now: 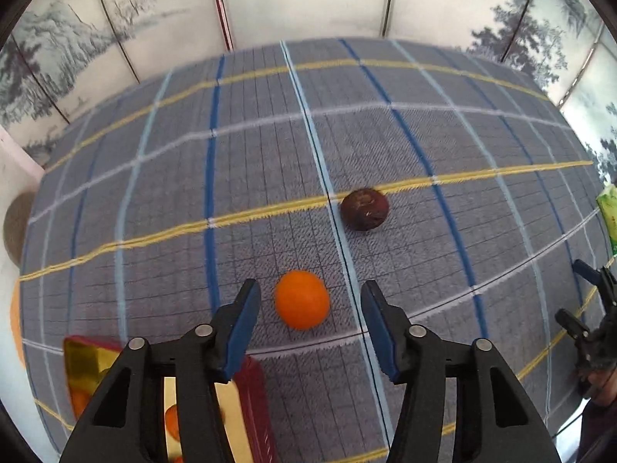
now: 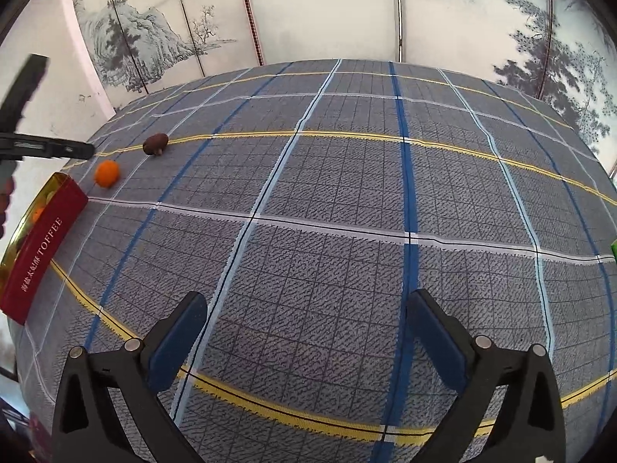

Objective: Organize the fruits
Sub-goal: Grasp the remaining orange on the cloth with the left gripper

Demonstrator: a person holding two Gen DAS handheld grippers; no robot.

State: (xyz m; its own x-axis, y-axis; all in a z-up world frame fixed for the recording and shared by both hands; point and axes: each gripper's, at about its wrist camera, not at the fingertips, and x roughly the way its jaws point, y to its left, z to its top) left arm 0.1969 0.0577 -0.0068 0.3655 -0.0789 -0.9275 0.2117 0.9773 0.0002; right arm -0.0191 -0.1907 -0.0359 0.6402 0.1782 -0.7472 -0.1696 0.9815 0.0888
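An orange fruit (image 1: pixel 302 299) lies on the plaid tablecloth just ahead of my left gripper (image 1: pixel 308 289), which is open with the fruit roughly between its fingertips, not touching. A dark brown-purple fruit (image 1: pixel 364 208) lies farther ahead, to the right. A red toffee tin (image 1: pixel 252 397) with a gold inside sits under the left gripper and holds orange fruits. In the right wrist view the orange fruit (image 2: pixel 107 173), the dark fruit (image 2: pixel 155 143) and the tin (image 2: pixel 46 247) are far left. My right gripper (image 2: pixel 306 301) is open and empty over bare cloth.
The table (image 2: pixel 347 212) is covered in grey-blue plaid cloth. A painted folding screen (image 2: pixel 308 11) stands behind it. A green packet (image 1: pixel 609 216) lies at the right edge. The left gripper's fingers (image 2: pixel 42 148) reach in at far left of the right wrist view.
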